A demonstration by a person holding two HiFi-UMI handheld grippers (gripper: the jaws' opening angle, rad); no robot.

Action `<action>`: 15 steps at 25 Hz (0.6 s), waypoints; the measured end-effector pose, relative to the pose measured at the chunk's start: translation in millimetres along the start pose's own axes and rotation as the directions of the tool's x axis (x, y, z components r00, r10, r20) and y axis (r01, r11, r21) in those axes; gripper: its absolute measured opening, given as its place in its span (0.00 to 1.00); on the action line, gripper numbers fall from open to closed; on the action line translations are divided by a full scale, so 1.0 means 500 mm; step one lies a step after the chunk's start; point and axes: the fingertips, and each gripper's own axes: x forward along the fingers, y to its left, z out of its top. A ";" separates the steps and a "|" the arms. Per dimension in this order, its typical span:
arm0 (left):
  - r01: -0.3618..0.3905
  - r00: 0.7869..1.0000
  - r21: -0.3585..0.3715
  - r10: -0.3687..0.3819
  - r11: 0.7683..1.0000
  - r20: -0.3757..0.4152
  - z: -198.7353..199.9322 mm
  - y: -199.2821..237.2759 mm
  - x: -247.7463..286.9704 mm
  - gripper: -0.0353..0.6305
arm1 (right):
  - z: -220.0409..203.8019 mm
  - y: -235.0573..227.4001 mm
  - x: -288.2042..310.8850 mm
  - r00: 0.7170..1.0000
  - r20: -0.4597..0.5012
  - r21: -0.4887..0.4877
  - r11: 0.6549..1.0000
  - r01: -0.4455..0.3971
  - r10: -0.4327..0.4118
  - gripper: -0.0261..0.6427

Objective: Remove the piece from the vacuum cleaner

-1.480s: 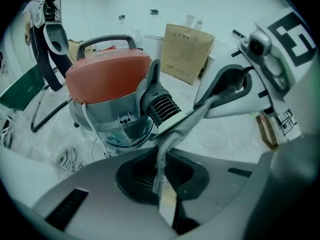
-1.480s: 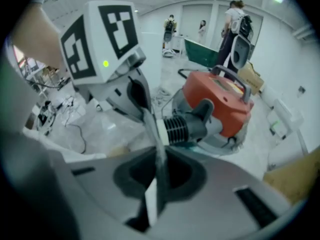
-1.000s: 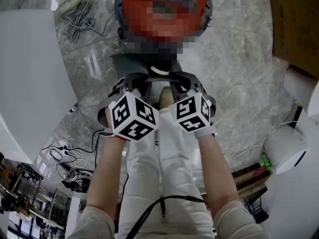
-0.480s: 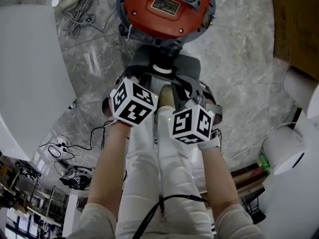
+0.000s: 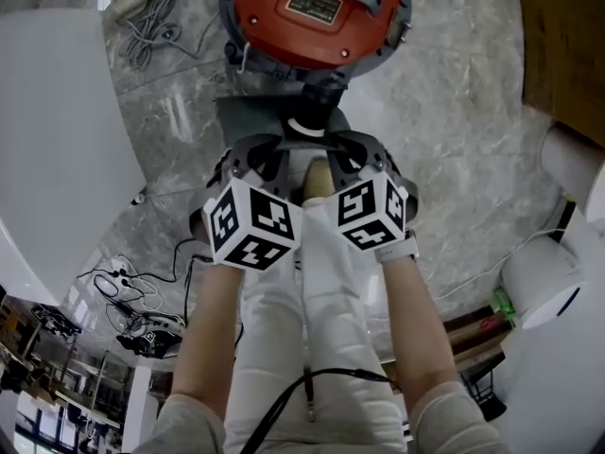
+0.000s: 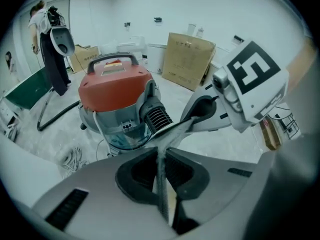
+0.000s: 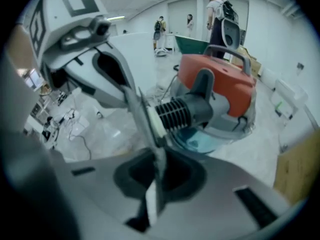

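Jaws, left gripper (image 6: 161, 159): drawn narrow, pinched on the thin edge of the grey piece (image 6: 175, 129).
Jaws, right gripper (image 7: 157, 169): likewise nearly together, clamped on the same piece from its other side. In the head view my two grippers sit side by side over it.
Item held: flat grey piece (image 5: 255, 116), low over the marble floor (image 5: 454, 140), just in front of the red vacuum cleaner (image 5: 317, 12).
Joint: a black ribbed neck (image 7: 175, 113) runs from the piece into the cleaner's grey elbow. As far as I can judge, it is still seated there.
Step in hand: both grips set, the separation not yet made.
Next move, my estimate: pull back along the line of the neck, both hands together and level, so the piece slides out straight rather than jamming. The cleaner stands on casters, so I expect it may roll toward me.
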 end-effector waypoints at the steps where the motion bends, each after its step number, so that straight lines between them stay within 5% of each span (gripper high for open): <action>1: -0.008 1.000 0.016 0.008 1.000 -0.008 0.000 -0.004 0.000 0.10 | -0.003 0.000 0.005 1.000 0.000 0.010 1.000 -0.005 0.005 0.08; 15: 0.006 1.000 -0.075 -0.008 0.997 -0.029 -0.038 0.024 0.048 0.10 | 0.026 0.010 -0.045 0.998 -0.002 -0.126 0.990 0.063 -0.064 0.08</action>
